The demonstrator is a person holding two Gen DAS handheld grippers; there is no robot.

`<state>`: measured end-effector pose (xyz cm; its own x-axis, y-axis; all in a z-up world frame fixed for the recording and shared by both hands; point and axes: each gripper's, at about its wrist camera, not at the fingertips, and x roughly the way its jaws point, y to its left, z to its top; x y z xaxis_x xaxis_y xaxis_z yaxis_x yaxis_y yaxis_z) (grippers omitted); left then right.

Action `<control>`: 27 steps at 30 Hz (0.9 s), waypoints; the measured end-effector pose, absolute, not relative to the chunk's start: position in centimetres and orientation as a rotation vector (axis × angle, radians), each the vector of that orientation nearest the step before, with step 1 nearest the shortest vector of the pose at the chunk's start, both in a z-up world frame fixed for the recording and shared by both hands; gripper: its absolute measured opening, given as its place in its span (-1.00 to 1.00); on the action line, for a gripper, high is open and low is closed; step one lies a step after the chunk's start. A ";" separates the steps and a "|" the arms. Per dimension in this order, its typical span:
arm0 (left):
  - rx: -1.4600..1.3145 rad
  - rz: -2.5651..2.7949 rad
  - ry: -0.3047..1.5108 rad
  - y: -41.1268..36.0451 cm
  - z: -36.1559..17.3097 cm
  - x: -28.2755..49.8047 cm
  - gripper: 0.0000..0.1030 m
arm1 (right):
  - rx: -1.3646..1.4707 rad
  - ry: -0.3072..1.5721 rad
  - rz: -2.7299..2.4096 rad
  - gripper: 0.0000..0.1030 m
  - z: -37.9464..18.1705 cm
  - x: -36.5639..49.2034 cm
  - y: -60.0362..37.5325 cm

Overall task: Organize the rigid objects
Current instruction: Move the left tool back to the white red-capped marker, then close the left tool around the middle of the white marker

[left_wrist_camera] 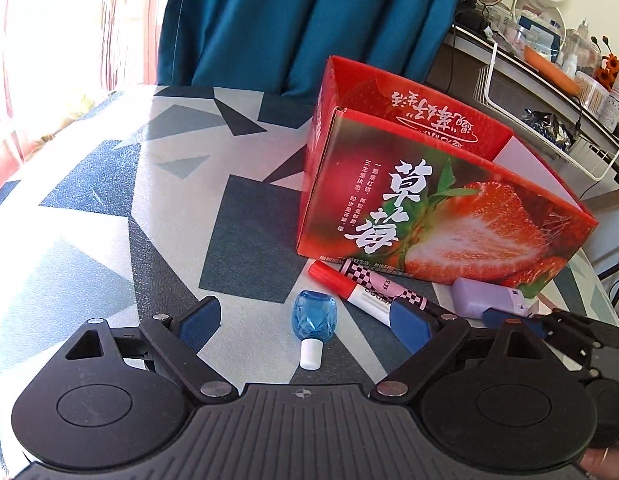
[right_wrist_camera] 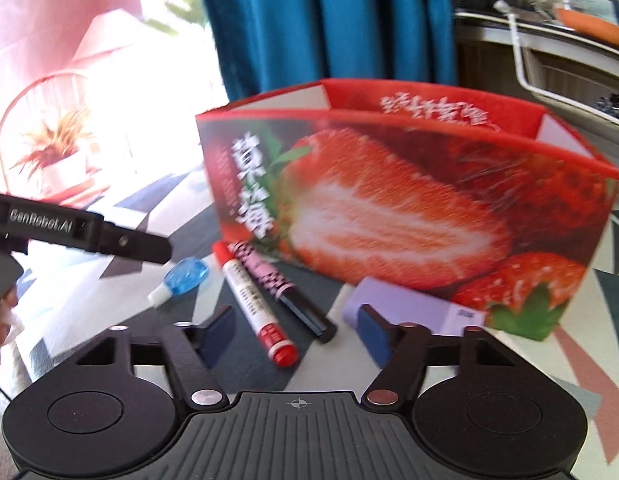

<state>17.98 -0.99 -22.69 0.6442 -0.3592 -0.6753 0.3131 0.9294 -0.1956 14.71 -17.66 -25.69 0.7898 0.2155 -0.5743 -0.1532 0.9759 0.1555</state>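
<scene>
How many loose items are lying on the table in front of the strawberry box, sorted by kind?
Pens: 2 (red-capped white marker, pink-and-black checkered pen)
Bottles: 1 (small blue faceted bottle with white cap)
Cases: 1 (lilac rectangular plastic case)
Total: 4 loose items, all outside the red cardboard strawberry box.

Blue bottle (left_wrist_camera: pixel 312 322), 2 markers (left_wrist_camera: pixel 355 294), lilac case (left_wrist_camera: pixel 485 298) lying before strawberry box (left_wrist_camera: pixel 441 216).
</scene>
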 end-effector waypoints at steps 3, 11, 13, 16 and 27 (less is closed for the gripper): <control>-0.069 -0.382 0.789 -1.0 -22.8 17.8 0.81 | 0.065 0.655 0.233 -0.35 -26.1 14.9 -16.9; -0.062 -0.383 0.810 -1.2 -23.6 17.3 0.80 | 0.058 0.694 0.242 -0.63 -26.9 15.3 -17.0; -0.062 -0.384 0.813 -1.2 -23.7 17.2 0.80 | 0.068 0.696 0.248 -0.64 -26.8 15.0 -17.4; -0.057 -0.391 0.813 -1.5 -23.6 17.3 0.80 | 0.079 0.696 0.256 -0.64 -26.8 14.5 -17.9; -0.052 -0.450 0.814 -3.9 -23.4 18.6 0.50 | 0.139 0.710 0.168 -0.59 -26.7 13.5 -21.0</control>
<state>18.57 -3.91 -23.35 0.5979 -0.4075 -0.6903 0.3681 0.9045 -0.2152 13.50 -20.96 -26.72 0.7456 0.2005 -0.6355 -0.1063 0.9773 0.1835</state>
